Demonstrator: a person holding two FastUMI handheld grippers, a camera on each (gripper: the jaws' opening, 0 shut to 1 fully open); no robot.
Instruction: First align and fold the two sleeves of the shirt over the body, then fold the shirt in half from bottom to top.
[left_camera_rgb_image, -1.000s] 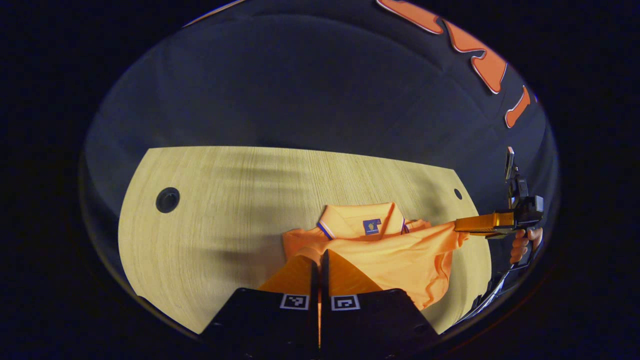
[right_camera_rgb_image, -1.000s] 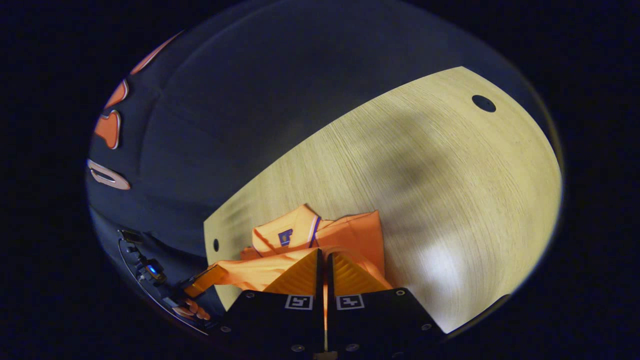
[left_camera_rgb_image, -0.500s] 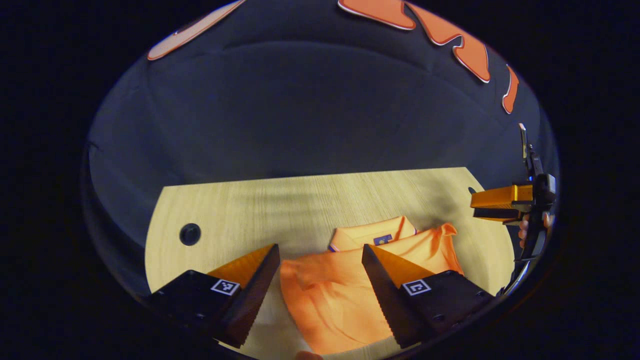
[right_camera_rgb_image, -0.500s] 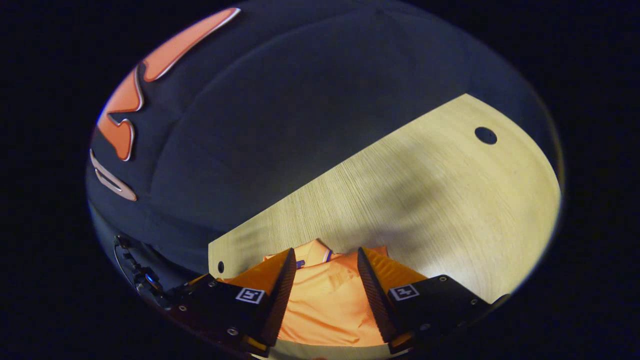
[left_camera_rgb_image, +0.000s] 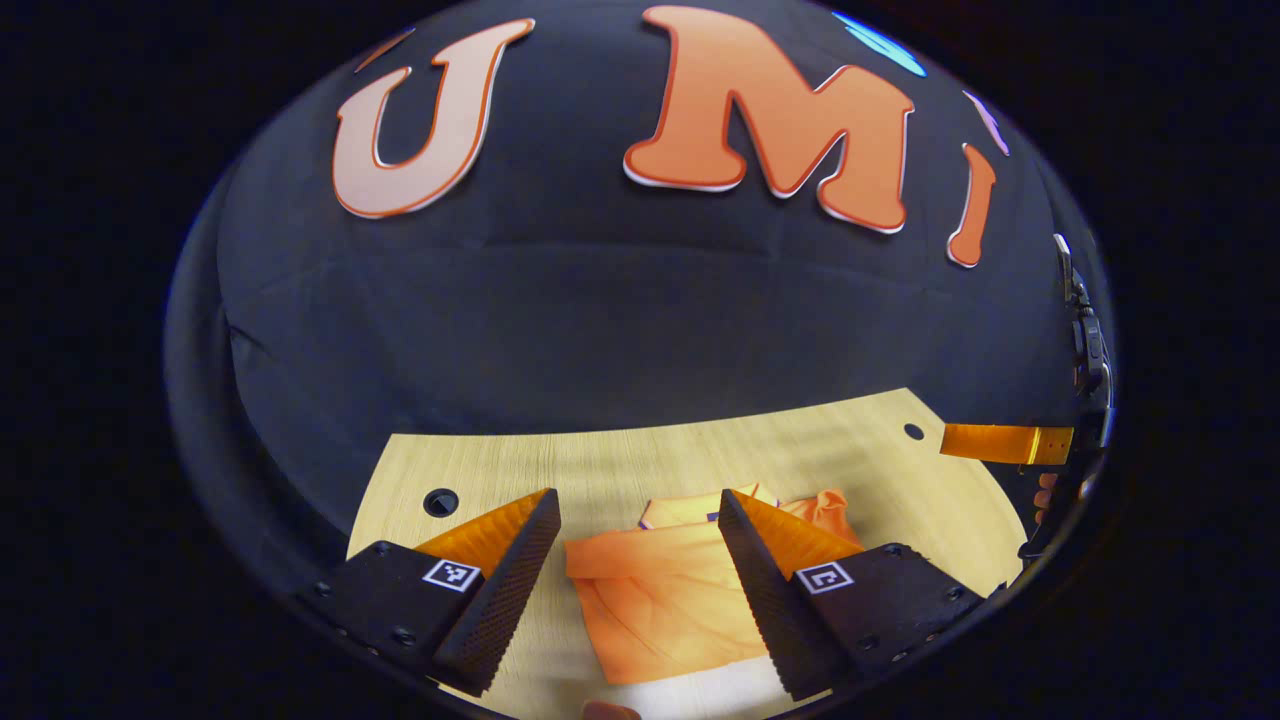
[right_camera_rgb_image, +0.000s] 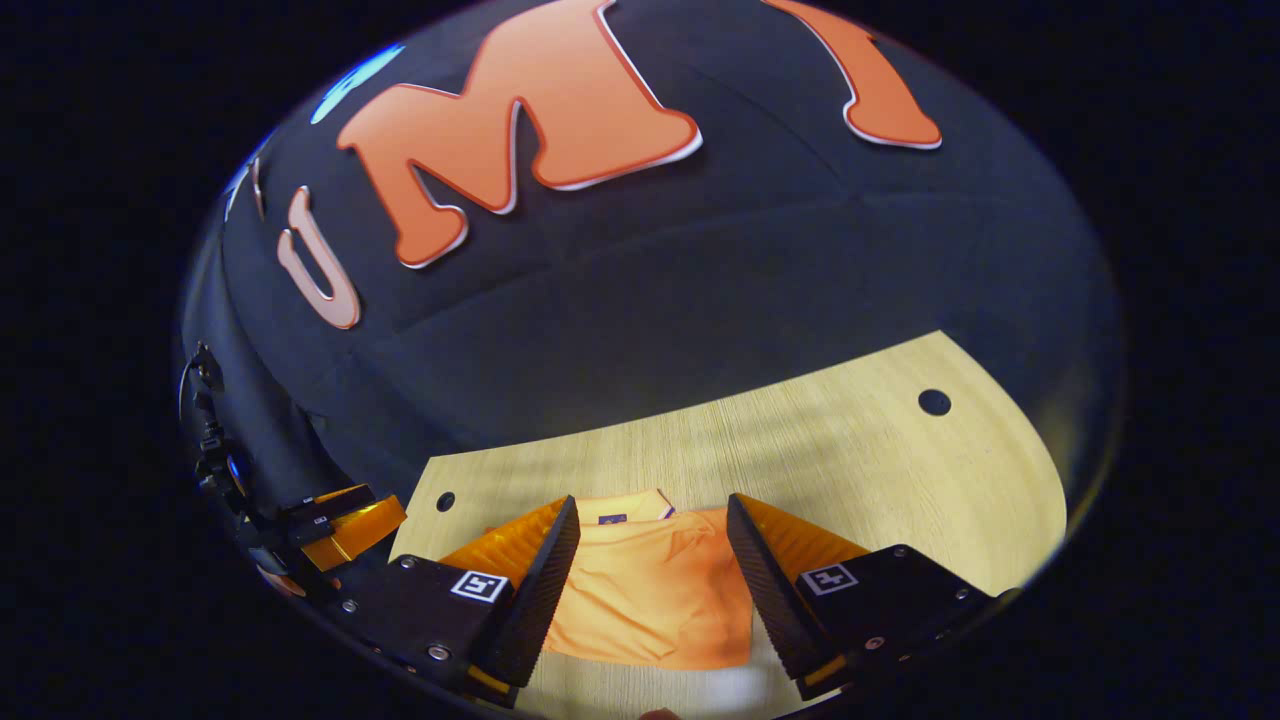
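An orange polo shirt (left_camera_rgb_image: 660, 600) lies folded on the light wooden table (left_camera_rgb_image: 600, 465), with its collar (left_camera_rgb_image: 690, 512) at the far end peeking out above the folded layer. My left gripper (left_camera_rgb_image: 636, 495) is open above the shirt's near part, holding nothing. In the right gripper view the same shirt (right_camera_rgb_image: 650, 590) lies flat between and beyond the fingers of my open right gripper (right_camera_rgb_image: 652, 500). One finger (left_camera_rgb_image: 1000, 443) of the right gripper shows at the far right of the left gripper view, clear of the cloth. The left gripper's fingers (right_camera_rgb_image: 345, 525) show at the lower left of the right gripper view.
The table has a round cable hole (left_camera_rgb_image: 440, 502) at the left and a smaller hole (left_camera_rgb_image: 913, 431) at the right. The table's far edge meets the dark booth wall (left_camera_rgb_image: 640, 320). Bare wood (right_camera_rgb_image: 900, 470) spreads to the right of the shirt.
Both grippers were shut on the shirt's edge one second ago. They opened, dropped the cloth onto the body, and have since drawn back and tilted up.
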